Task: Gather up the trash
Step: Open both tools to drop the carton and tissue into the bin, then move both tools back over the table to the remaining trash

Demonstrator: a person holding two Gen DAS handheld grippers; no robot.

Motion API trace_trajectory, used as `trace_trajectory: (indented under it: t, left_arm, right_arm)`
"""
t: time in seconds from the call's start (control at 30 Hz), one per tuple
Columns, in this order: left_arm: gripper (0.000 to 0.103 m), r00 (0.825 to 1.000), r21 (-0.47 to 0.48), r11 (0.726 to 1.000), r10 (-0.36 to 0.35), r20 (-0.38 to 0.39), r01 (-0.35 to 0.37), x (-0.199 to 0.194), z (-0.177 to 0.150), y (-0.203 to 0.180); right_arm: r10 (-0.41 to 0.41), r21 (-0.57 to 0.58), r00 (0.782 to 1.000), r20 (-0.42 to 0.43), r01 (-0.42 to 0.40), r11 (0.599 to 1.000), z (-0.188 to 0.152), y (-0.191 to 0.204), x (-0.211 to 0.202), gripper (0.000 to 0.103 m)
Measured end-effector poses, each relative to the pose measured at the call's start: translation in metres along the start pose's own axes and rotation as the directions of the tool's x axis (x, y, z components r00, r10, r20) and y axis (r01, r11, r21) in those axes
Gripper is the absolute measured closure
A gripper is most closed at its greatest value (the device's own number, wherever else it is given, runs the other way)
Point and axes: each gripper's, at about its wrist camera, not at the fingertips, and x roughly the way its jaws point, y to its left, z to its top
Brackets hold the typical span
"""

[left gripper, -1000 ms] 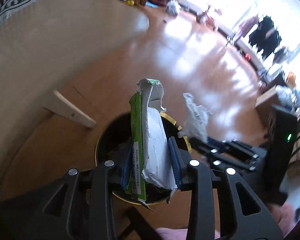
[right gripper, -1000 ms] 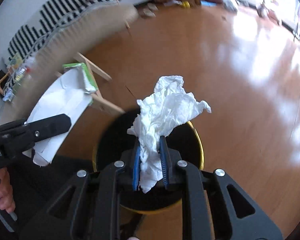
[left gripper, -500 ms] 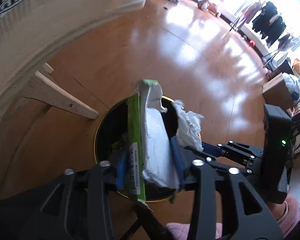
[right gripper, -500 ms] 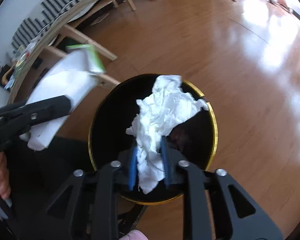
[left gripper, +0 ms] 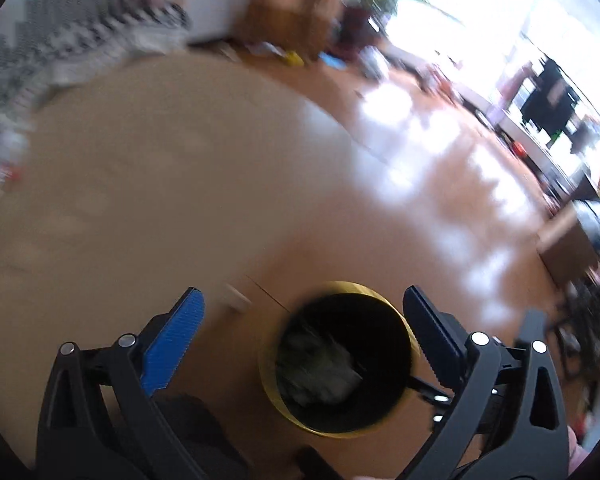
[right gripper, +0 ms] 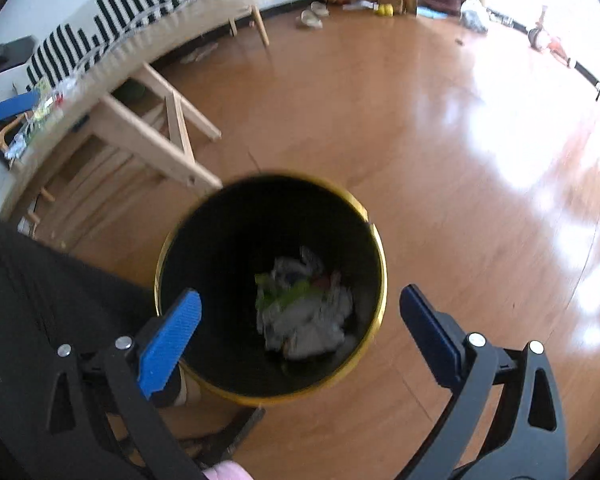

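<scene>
A black bin with a gold rim (right gripper: pixel 374 240) stands on the wood floor below both grippers; it also shows in the left wrist view (left gripper: pixel 400 312). Crumpled white tissue and the green-and-white package (right gripper: pixel 304 316) lie at its bottom, seen blurred in the left wrist view (left gripper: pixel 320 372). My right gripper (right gripper: pixel 300 304) is open and empty above the bin mouth. My left gripper (left gripper: pixel 302 304) is open and empty, above and a little left of the bin. The left view is motion-blurred.
A light wooden table (right gripper: pixel 148 76) with slanted legs stands left of the bin, with small items on its left end. It fills the left wrist view (left gripper: pixel 160 160). A striped sofa (right gripper: pixel 120 8) sits behind it. Open wood floor (right gripper: pixel 460 140) stretches right.
Both grippers have opened. The package and the tissue dropped from them into the bin. The left gripper has swung up and away, toward the table.
</scene>
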Motion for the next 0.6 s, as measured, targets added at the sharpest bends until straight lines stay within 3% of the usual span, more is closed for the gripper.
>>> trace_trajectory:
  t: [0.1, 0.2, 0.3, 0.43, 0.53, 0.6]
  left_arm:
    - [0.006, 0.991, -0.081, 0.991, 0.116, 0.062, -0.110, -0.040, 0.009, 0.061]
    - [0.006, 0.971, -0.219, 0.954, 0.226, 0.074, -0.205, -0.072, 0.002, 0.129]
    - [0.006, 0.943, -0.334, 0.891, 0.331, 0.018, -0.307, -0.101, -0.015, 0.201]
    - [0.006, 0.901, -0.395, 0.818, 0.428, -0.070, -0.419, -0.137, -0.032, 0.270]
    - [0.006, 0.880, -0.418, 0.783, 0.466, -0.096, -0.461, -0.158, -0.041, 0.304]
    - [0.006, 0.876, -0.438, 0.770, 0.472, -0.096, -0.463, -0.164, -0.043, 0.319]
  right_arm:
    - [0.022, -0.010, 0.997, 0.069, -0.021, 1.000, 0.029, 0.012, -0.006, 0.007]
    - [0.029, -0.066, 0.993, 0.118, -0.021, 0.998, 0.059, 0.045, -0.007, 0.007]
    - [0.066, -0.140, 0.984, 0.168, -0.042, 0.989, 0.096, 0.091, -0.008, 0.007]
    - [0.132, -0.218, 0.975, 0.179, -0.092, 0.972, 0.151, 0.160, -0.013, 0.007]
    - [0.147, -0.285, 0.969, 0.199, -0.087, 0.955, 0.186, 0.215, -0.015, 0.007]
    - [0.165, -0.306, 0.968, 0.188, -0.102, 0.947, 0.203, 0.247, -0.011, 0.007]
